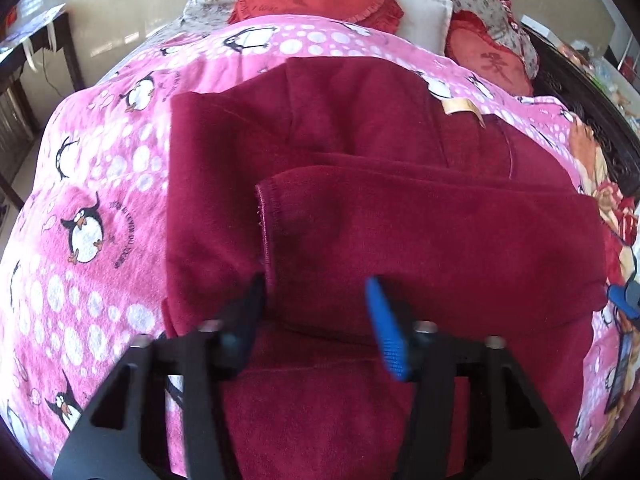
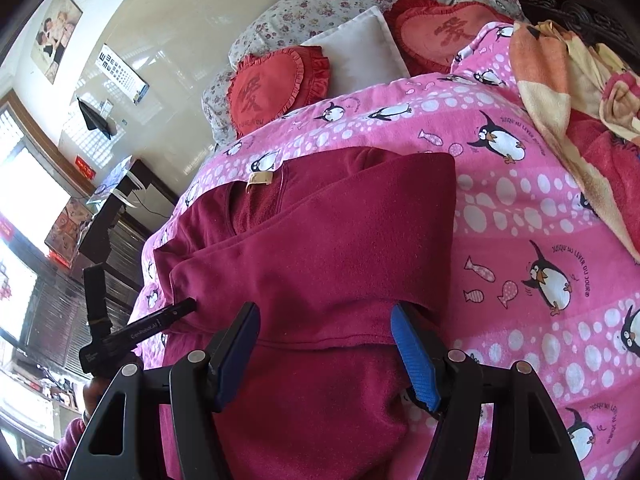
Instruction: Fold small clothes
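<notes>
The maroon fleece garment is lying part-folded on the pink penguin bedspread. Both the left claw and right claw are hovering spread, pinching nothing. It is probably handling soft, light and floppy; the stitched hem is offering the firmest hold.

Each hand-held gripper: black angular frame with cutouts, silver screws, ribbed blue pads. Maroon sleeve at the right view's lower-left.

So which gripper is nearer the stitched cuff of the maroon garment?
Left. The left gripper hovers right at the stitched cuff, one finger beside it; the right gripper is over the maroon garment toward its opposite side.
</notes>
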